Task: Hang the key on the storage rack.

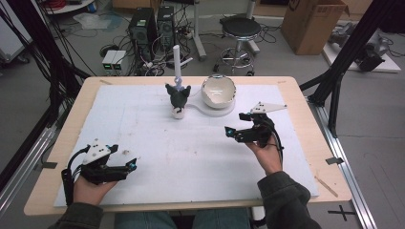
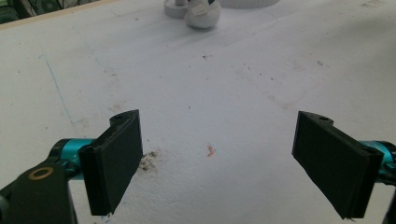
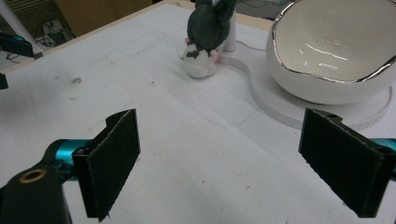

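So from my end, both sets of jaws are spread wide with nothing between them. The left gripper (image 1: 133,164) sits low over the white mat (image 1: 143,114), well short of the bowl (image 1: 218,91) and off to its left, and its own view is mostly bare, scuffed mat between the jaws, with the bottom of the plush (image 2: 202,14) just peeking in at the top edge. The right gripper (image 1: 228,131) is a lot closer to the bowl, on its near side and a bit right, pointing back toward the middle of the mat. In its view the bowl (image 3: 327,51) sits ahead and right of the gap between the jaws, and the plush (image 3: 208,37) stands ahead toward the left; neither is between the jaws or touching them. Count: one bowl, white with a shiny rim, tilted on a flat white base (image 1: 210,110); one dark plush (image 1: 178,99) with a white bottom, upright just left of the bowl; one white post (image 1: 177,62) rising right behind the plush. Two grippers, one in each hand.
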A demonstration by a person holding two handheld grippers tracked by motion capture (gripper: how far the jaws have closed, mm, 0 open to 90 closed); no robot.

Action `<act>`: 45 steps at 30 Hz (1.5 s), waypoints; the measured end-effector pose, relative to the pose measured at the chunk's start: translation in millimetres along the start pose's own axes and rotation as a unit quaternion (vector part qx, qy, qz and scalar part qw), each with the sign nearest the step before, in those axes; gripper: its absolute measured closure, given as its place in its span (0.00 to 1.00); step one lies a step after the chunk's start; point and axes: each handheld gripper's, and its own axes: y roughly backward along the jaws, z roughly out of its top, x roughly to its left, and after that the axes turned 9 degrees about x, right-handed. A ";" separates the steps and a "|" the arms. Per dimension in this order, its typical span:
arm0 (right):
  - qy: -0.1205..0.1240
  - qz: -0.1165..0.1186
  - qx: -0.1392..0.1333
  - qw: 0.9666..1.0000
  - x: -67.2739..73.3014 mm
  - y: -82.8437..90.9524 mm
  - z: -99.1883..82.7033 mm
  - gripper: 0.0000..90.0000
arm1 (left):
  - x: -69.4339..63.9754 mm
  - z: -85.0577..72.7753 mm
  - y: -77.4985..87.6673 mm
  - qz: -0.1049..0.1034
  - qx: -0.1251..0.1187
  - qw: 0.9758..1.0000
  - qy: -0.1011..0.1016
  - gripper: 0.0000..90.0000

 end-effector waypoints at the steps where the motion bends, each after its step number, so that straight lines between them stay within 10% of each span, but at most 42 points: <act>1: 0.000 0.001 0.001 1.000 0.2 1.3 -1.4 0.13 | -0.1 0.1 0.2 -0.001 0.000 1.000 -0.001 0.18; 45: -0.019 -0.030 0.005 0.999 -3.9 36.2 -59.9 0.13 | -1.5 -2.0 -1.1 -0.010 0.005 1.000 -0.003 0.18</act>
